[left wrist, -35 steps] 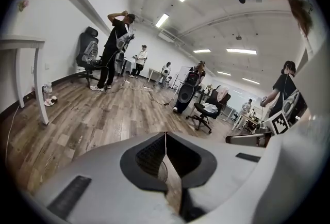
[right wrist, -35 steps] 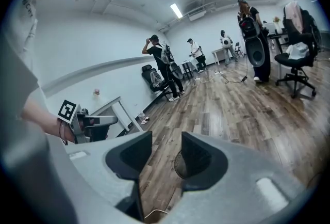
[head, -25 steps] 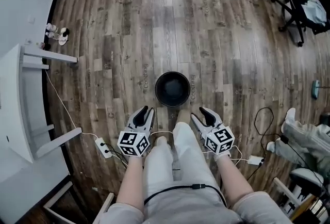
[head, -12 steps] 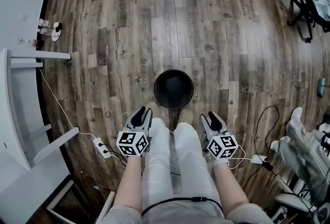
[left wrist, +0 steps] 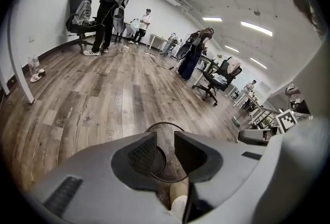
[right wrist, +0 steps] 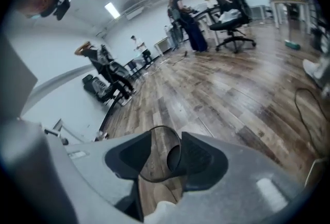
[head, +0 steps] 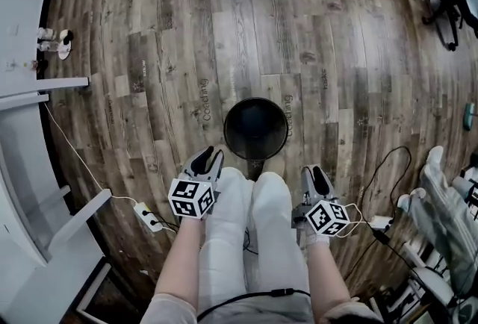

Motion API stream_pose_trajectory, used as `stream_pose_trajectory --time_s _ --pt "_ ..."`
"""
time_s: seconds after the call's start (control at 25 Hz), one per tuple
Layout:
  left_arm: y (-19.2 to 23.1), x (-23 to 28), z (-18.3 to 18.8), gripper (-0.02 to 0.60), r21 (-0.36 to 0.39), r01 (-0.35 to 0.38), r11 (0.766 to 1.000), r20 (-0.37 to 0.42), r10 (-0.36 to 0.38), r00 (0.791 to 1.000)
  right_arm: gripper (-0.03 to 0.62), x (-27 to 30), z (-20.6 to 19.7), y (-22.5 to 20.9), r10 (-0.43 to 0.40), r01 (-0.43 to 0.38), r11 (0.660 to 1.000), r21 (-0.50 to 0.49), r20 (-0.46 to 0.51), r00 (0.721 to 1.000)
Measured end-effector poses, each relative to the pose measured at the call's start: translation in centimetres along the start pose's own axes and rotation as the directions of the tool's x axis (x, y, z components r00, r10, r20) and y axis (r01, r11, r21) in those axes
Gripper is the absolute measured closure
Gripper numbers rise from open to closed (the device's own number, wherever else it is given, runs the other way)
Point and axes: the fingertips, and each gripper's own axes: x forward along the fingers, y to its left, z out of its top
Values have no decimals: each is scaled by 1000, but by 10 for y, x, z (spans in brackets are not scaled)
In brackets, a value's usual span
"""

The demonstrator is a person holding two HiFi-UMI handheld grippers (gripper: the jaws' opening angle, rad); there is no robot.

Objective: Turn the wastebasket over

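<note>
**Grippers lower, basket unmoved**

On the wood floor (head: 246, 31), the black wastebasket (head: 255, 128) stands mouth-up just ahead of the person's feet, as before. The left gripper (head: 207, 160) and right gripper (head: 318, 176) have sunk beside the legs, jaws partly apart, empty.

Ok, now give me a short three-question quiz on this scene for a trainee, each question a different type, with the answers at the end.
1. Multiple choice: where does the wastebasket stand? A, on the white table. B, on the wood floor, just ahead of the person's knees. C, on the office chair.
2. True or false: the left gripper is clamped on the wastebasket's rim.
3. Fill in: the jaws of the right gripper stand ___, with nothing held between them.

Key: 1 B; 2 false; 3 apart.
</note>
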Motion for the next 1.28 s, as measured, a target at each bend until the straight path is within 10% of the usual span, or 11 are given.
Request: stream_pose_trajectory --time_s 0.2,0.72,1.28 --pt "9 17 3 479 2 32 999 -12 -32 999 419 13 15 -10 -130 86 957 278 147 981" --pt "60 69 -35 443 -37 29 999 -47 -31 998 419 102 -45 -2 -48 47 999 -19 -52 997" --pt "98 140 -80 414 -33 -3 999 -87 0 996 418 181 -95 -47 -60 46 993 -105 -138 989"
